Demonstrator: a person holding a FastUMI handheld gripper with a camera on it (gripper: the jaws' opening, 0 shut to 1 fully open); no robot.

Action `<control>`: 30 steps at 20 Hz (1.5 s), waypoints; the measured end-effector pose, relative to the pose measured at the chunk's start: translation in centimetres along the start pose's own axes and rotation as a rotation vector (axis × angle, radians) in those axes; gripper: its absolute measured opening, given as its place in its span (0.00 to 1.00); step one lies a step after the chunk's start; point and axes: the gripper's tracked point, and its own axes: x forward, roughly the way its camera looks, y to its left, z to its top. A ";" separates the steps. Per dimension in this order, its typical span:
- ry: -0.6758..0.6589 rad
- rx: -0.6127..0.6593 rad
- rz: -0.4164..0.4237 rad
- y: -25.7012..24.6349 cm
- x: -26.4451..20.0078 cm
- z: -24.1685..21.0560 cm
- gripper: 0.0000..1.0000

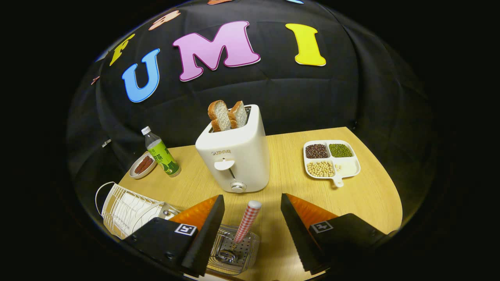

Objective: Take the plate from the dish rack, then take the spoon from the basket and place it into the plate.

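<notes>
Wooden table (363, 195) spread out below, and the gripper (252, 218) hangs above its near edge with the jaws spread wide, nothing held between them. Right down in the gap sits the basket (250, 249), a clear perforated container, and the spoon (247, 220) stands in it, its red-and-white checked handle leaning up and slightly right, a rounded pale cap at the top. Neither finger touches the handle; there is open space on both sides of it.

Off beyond the left finger lies the dish rack (125, 208), white wire, at the table's near left corner. Whether a plate sits in it I cannot tell from here; the wires and pale shapes run together.

Straight ahead, beyond the spoon, stands a white toaster (236, 156) with two slices of bread (226, 115) poking up out of its slots, lever and dial facing us. To its left, a plastic bottle (161, 153) with a green label, upright but tilted in this lens, and just beside it a small oval dish (142, 165) holding something reddish-brown. Away to the right, well apart from the toaster, a white divided tray (349, 169) carries dark red beans, green beans and pale yellow beans in separate compartments, with one compartment nearly bare.
</notes>
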 end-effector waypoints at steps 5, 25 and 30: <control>0.042 0.059 -0.004 0.0 1.4 -0.7 0.61; -0.111 -0.042 0.130 5.9 -8.3 8.3 0.17; -0.107 -0.086 0.209 8.0 -13.4 6.8 0.17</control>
